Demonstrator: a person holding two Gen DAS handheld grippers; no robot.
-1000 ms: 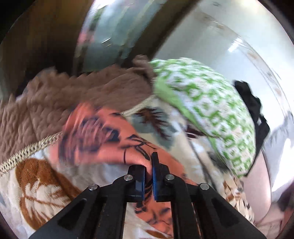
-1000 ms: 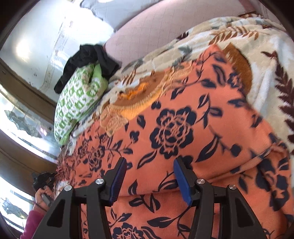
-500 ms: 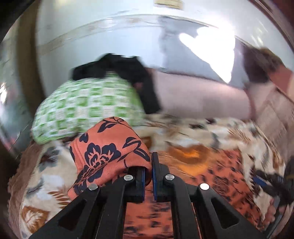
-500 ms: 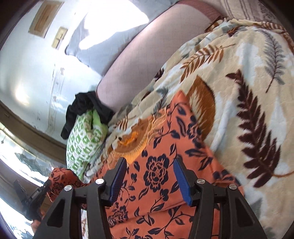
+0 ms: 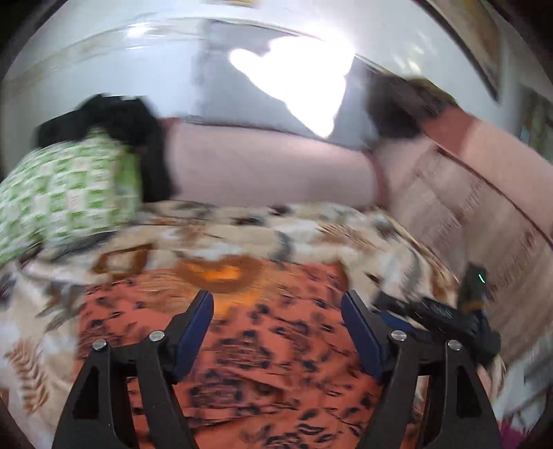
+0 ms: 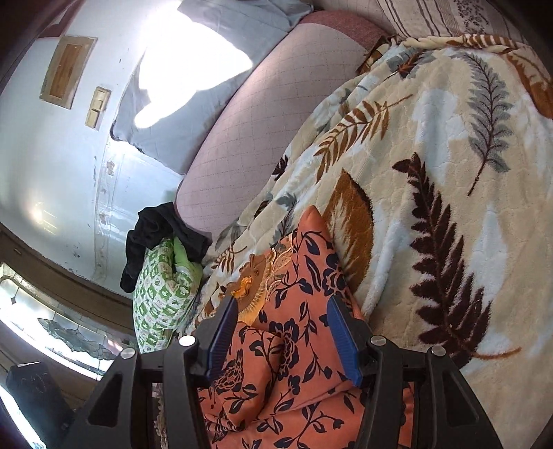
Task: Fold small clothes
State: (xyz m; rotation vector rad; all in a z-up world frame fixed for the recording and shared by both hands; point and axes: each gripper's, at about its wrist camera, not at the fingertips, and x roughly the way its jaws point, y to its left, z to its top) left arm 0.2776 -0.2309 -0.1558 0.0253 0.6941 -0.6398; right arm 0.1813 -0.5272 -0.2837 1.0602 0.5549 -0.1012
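On leaf-print blanket (image 6: 449, 145): orange floral garment (image 6: 293, 362).

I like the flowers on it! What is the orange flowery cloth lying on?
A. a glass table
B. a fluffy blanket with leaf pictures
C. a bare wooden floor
B: the orange flowery cloth lies spread on the cream blanket patterned with brown and grey leaves.

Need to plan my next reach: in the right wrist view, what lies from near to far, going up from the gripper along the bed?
Orange garment with dark blue flowers → cream fleece blanket with brown and grey fern leaves → pink quilted bolster → grey-blue quilted pillow.
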